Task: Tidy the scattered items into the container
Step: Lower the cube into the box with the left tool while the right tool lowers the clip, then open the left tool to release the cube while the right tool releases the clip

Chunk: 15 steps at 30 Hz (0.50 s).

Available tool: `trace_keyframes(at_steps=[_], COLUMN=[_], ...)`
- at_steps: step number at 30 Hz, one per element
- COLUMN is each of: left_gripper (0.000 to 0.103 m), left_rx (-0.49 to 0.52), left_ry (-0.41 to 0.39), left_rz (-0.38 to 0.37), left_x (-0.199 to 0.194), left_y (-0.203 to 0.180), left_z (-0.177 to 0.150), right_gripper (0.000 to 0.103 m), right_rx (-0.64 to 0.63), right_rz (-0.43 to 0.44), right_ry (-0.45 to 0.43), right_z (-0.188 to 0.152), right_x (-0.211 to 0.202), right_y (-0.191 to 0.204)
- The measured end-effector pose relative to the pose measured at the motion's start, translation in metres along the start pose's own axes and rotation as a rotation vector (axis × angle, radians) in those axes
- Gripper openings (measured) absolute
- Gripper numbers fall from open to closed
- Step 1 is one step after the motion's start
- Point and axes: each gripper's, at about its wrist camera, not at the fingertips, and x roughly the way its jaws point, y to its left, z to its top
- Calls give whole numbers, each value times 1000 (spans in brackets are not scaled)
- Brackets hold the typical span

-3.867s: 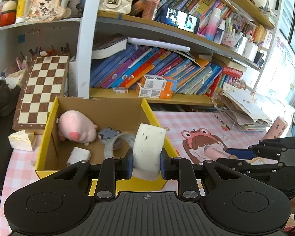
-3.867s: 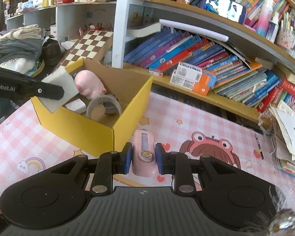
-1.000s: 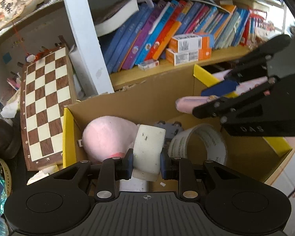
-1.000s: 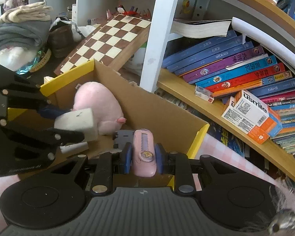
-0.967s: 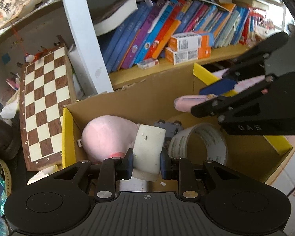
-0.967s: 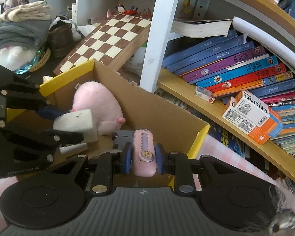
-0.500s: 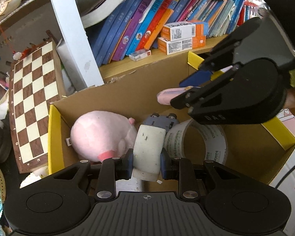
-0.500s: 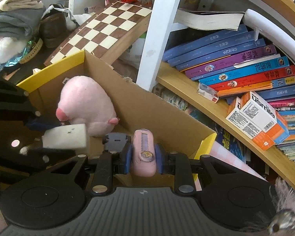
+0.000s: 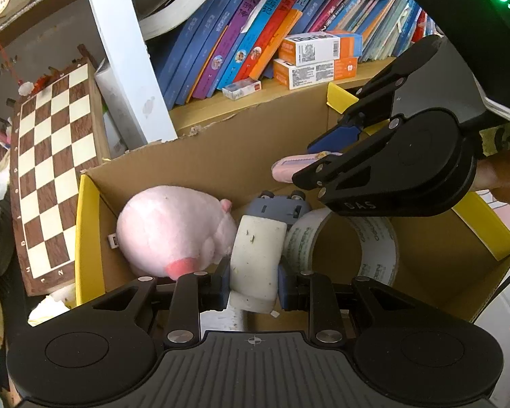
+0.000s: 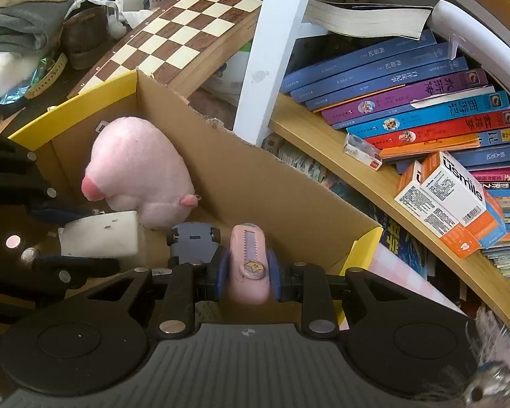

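Left wrist view. The left gripper (image 9: 254, 277) points steeply down into the open cardboard box (image 9: 221, 156), whose yellow rim (image 9: 84, 238) bounds it on the left and right. Its pads are pressed on a white foam block (image 9: 256, 258), long axis running away from the camera, held above the box floor. Just left of the block lies a pink plush toy (image 9: 170, 229); beyond it a grey toy car (image 9: 277, 205); to the right a roll of tape (image 9: 340, 244) stands on edge. Bare floor shows only inside and right of the roll. The right gripper (image 9: 309, 156) reaches in from the upper right, carrying a pink case (image 9: 295, 166).

Right wrist view. The right gripper (image 10: 247, 273), tilted downward over the box's near right corner, is clamped on the pink case (image 10: 246, 265), long axis pointing forward toward the far cardboard wall (image 10: 272, 190). The toy car (image 10: 192, 241) sits just left of the case, the foam block (image 10: 100, 234) beyond it in the left gripper (image 10: 64, 238), the plush toy (image 10: 137, 170) against the back corner.
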Motion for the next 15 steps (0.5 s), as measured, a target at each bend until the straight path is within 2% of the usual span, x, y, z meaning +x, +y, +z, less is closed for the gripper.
trace_keyframes(at_steps=[15], left_gripper=[29], left_rx=[13], left_ry=[-6], left_rz=[-2], left_x=[-2], left_y=[0], left_z=[0], right_gripper=[24], right_rx=[-15], right_rz=[6], right_ry=[8], right_z=[2], right_x=[5], right_y=[3])
